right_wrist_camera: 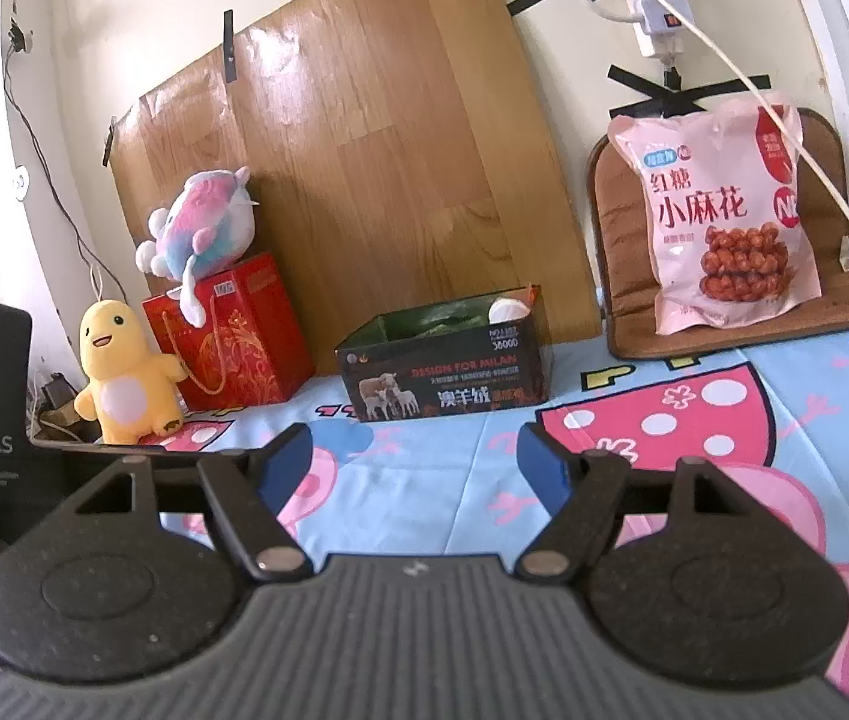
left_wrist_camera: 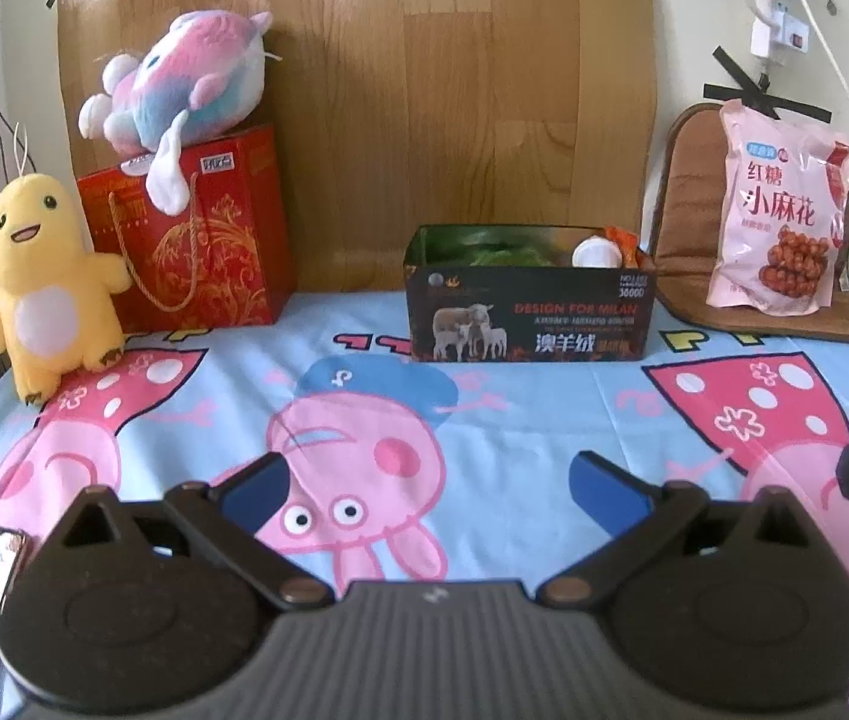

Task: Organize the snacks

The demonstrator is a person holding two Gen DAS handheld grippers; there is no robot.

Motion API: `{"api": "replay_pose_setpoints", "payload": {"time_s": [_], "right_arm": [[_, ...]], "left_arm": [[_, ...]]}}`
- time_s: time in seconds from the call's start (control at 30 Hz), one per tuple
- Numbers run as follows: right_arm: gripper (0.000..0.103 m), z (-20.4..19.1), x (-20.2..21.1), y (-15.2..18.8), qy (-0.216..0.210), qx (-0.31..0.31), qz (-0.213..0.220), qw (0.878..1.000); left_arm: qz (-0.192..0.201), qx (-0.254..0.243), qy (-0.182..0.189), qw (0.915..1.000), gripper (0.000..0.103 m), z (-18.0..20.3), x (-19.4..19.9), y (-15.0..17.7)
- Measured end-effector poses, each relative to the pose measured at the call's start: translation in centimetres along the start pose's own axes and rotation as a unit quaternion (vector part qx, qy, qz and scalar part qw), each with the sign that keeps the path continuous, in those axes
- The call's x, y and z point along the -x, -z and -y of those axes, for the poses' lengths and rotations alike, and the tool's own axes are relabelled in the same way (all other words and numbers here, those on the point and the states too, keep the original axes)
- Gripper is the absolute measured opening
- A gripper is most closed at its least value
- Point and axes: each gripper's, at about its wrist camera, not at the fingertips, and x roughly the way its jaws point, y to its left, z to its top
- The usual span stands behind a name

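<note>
Inside box [left_wrist_camera: 529, 315]: snacks [left_wrist_camera: 595, 252] (mostly hidden)

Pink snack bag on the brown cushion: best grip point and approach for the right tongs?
Take the pink snack bag by its flat top seal, coming from the front and above. It leans upright against the brown cushion, so the top edge stands free. The right tongs are open.

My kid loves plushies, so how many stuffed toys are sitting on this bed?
2. A yellow plush stands on the sheet at far left, touching the red gift bag. A pink-and-blue plush lies on top of that bag. Others could be hidden outside the views.
</note>
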Motion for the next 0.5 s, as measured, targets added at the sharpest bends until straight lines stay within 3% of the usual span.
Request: {"api": "replay_pose_setpoints", "payload": {"time_s": [0.33,0.5], "right_arm": [[0.077,0.3,-0.7,0.7,-0.012,-0.026,-0.011,1.000],[0.077,-0.5,-2.4,1.2,-0.026,-0.033,-0.046,0.998]], "left_arm": [[-0.013,0.017,-0.012,0.9997,0.103,-1.3,-0.6,0.6],[-0.012,0.030,-0.022,0.9992,0.103,-2.6,-0.6,0.8]]}}
